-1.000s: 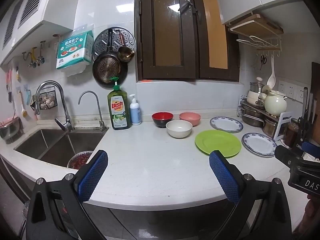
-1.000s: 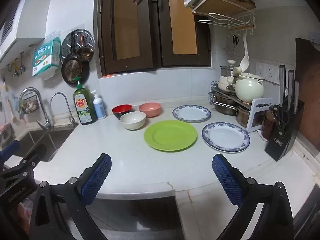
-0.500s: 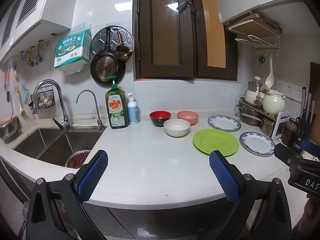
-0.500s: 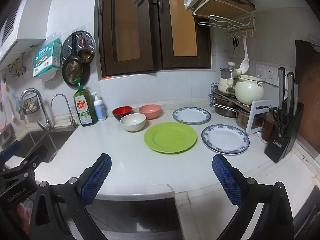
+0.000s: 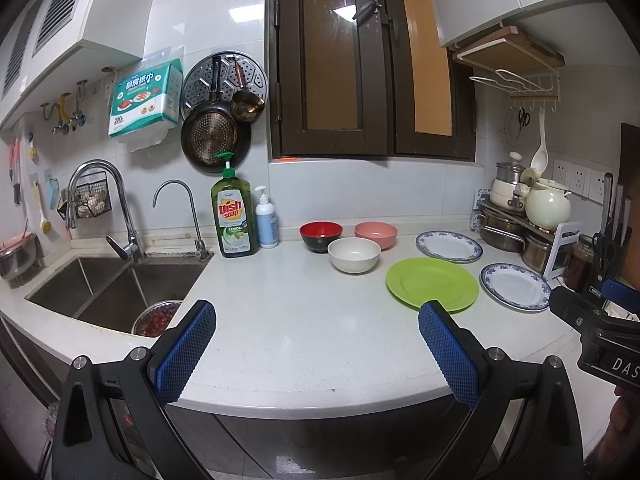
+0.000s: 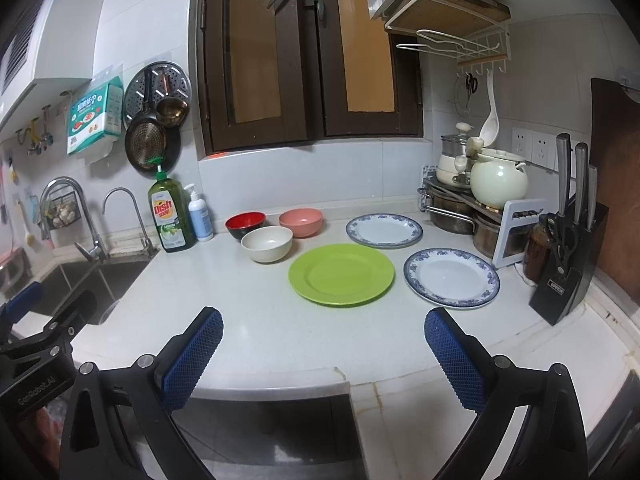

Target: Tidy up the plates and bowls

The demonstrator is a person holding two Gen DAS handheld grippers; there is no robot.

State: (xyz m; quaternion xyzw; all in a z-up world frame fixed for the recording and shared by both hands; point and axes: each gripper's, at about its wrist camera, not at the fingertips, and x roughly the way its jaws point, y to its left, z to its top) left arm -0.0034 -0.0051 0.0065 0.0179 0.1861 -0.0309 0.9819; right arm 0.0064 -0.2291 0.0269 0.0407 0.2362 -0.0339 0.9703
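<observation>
Both claws spread wide and empty at the counter (image 6: 280, 332) edge.
Left gripper (image 5: 316, 344) and right gripper (image 6: 324, 346) face the green plate (image 6: 341, 274); white bowl (image 6: 267, 243), red bowl (image 6: 245, 224) and pink bowl (image 6: 300, 222) lie left of it, two blue-rimmed plates (image 6: 451, 277) right, knife block (image 6: 568, 258) beyond.
</observation>
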